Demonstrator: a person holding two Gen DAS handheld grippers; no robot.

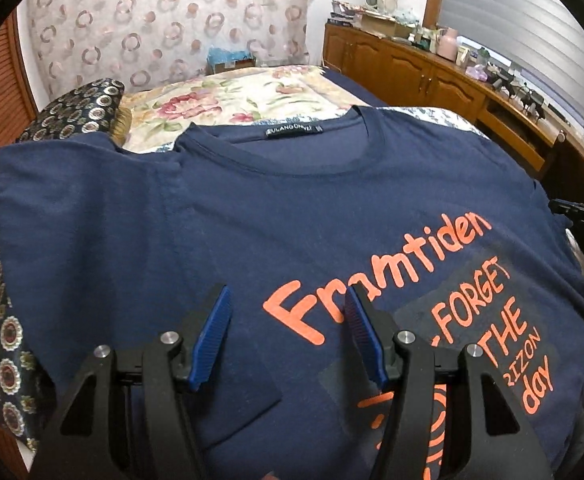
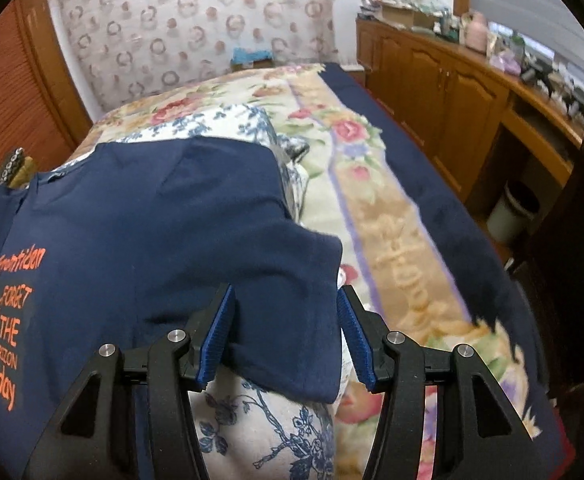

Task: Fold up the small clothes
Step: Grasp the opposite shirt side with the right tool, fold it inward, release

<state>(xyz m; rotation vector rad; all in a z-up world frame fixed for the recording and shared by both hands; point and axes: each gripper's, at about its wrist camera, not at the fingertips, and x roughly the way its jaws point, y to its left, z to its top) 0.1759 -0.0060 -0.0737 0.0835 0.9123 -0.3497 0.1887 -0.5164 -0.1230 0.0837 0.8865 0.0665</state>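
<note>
Nearest, the left gripper (image 1: 288, 336) hangs with fingers spread over the printed chest, pinching nothing. The right gripper (image 2: 286, 334) stands spread around the right sleeve (image 2: 292, 280), pads not pressing. One navy T-shirt (image 1: 252, 208) lies flat, face up, on a floral bed (image 2: 391, 220), collar far. It looks light, soft and limp; I would take it at sleeve hem or shoulder seam.

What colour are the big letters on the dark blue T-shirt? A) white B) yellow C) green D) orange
D: the T-shirt is spread face up, and its printed letters, such as "Framtiden", are orange on the navy cloth.
</note>
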